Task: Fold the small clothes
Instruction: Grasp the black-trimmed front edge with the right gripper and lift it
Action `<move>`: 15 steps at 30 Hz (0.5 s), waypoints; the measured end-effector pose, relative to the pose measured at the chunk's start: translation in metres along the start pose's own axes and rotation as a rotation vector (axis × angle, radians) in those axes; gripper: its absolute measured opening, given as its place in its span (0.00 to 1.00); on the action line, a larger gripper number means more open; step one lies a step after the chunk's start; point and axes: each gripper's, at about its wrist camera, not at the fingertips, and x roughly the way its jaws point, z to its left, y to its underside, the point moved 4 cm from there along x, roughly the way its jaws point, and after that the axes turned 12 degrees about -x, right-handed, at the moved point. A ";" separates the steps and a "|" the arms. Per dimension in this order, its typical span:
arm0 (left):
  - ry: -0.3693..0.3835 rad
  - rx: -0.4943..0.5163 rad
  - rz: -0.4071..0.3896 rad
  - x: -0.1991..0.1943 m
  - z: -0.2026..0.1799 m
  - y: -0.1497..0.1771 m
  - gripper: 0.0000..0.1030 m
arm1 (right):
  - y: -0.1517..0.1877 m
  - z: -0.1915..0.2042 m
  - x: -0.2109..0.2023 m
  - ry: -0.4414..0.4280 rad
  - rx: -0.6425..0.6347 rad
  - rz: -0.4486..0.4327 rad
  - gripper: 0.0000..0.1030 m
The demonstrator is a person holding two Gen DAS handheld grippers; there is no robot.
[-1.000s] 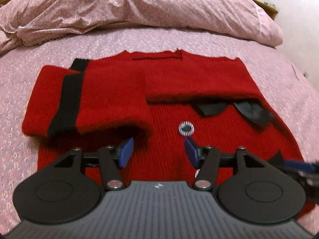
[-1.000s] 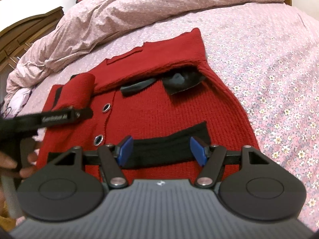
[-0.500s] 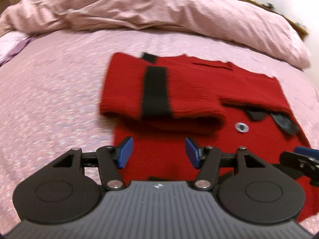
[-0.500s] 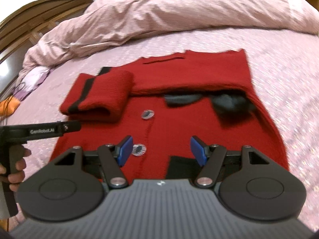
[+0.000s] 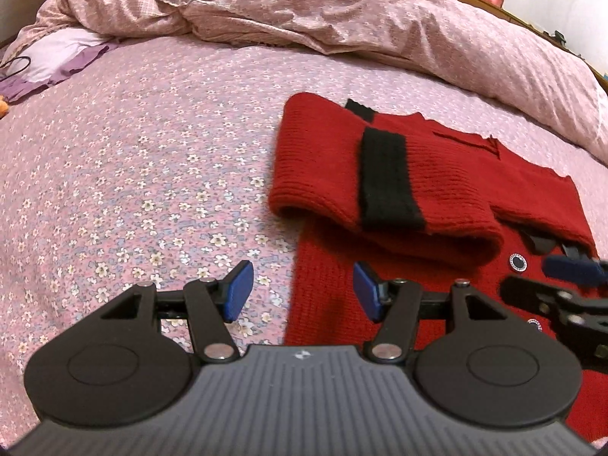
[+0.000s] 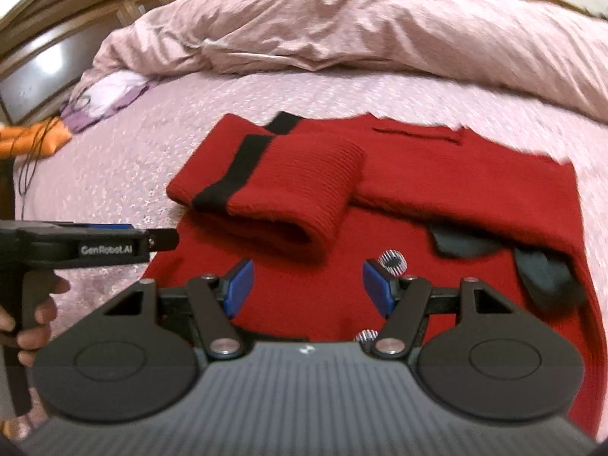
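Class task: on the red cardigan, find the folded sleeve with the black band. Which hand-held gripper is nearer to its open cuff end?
Left. The left hand-held gripper hangs just below the cuff, over the cardigan's edge. The right hand-held gripper sits further along, mid-cardigan.

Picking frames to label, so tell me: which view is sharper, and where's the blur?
Left wrist view: crisp, flowered sheet and red cardigan sharp, fisheye bending the edges. Right wrist view: smeared by motion, cardigan edges and button soft, sheet pattern washed out.

Before me: bed [image 5: 144, 159] under a pink sheet printed with small white flowers. Rumpled pink duvet [image 5: 342, 11] heaped along its far side. Purple-and-white cloth [image 6: 102, 100] at the far left corner, thin black cord [image 6: 28, 159] beside it. Dark wooden headboard [image 6: 68, 26] behind.
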 end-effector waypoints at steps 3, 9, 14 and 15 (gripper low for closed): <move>0.003 -0.012 0.003 0.003 0.002 -0.002 0.62 | -0.011 0.010 0.016 0.029 -0.091 0.021 0.64; 0.001 -0.013 0.001 0.009 0.004 -0.004 0.62 | -0.024 0.015 0.045 0.089 -0.165 0.040 0.64; -0.009 -0.028 -0.005 0.016 0.006 -0.010 0.62 | -0.034 0.015 0.062 0.117 -0.193 0.036 0.62; -0.010 -0.031 -0.007 0.018 0.006 -0.011 0.62 | -0.035 0.015 0.062 0.118 -0.197 0.021 0.54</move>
